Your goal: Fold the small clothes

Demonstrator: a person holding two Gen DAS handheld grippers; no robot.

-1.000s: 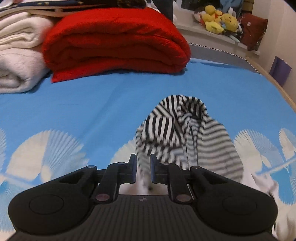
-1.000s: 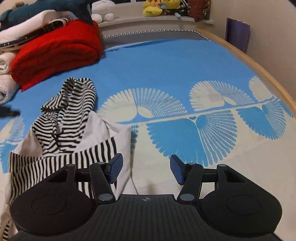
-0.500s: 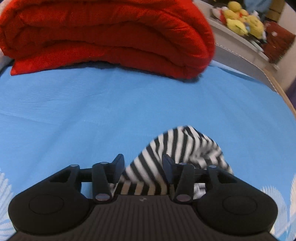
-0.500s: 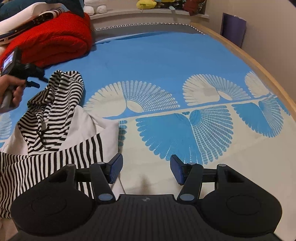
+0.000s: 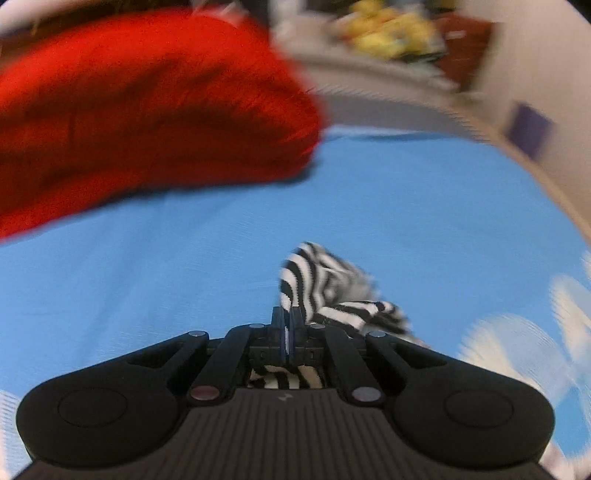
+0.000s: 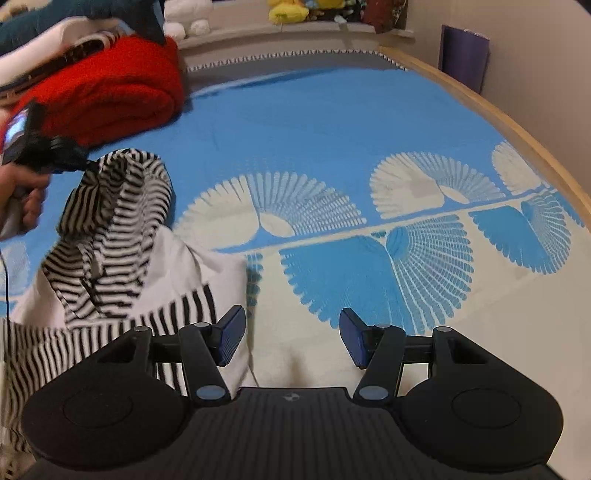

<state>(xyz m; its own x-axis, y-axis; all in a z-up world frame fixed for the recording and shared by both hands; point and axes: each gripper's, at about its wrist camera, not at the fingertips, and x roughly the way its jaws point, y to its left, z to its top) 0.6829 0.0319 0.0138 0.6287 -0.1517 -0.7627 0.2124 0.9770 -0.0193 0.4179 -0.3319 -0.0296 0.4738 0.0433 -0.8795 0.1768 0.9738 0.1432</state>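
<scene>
A small black-and-white striped garment with a hood (image 6: 110, 229) lies crumpled on the blue bedspread (image 6: 332, 122). My left gripper (image 5: 287, 325) is shut on the striped hood fabric (image 5: 325, 284) and holds its top edge up; the left wrist view is blurred. In the right wrist view the left gripper (image 6: 79, 164) shows at the hood's upper left, held by a hand. My right gripper (image 6: 291, 336) is open and empty, low over the bed just right of the garment's white and striped lower part (image 6: 177, 314).
A folded red blanket (image 6: 107, 92) lies at the back left, with white bedding (image 6: 44, 44) stacked behind it. Plush toys (image 6: 295, 9) sit on a ledge at the head. A wooden bed edge (image 6: 498, 114) runs along the right.
My left gripper has closed on the striped hood and lifted it, swinging to the right. The right gripper has stayed open and hardly moved.
</scene>
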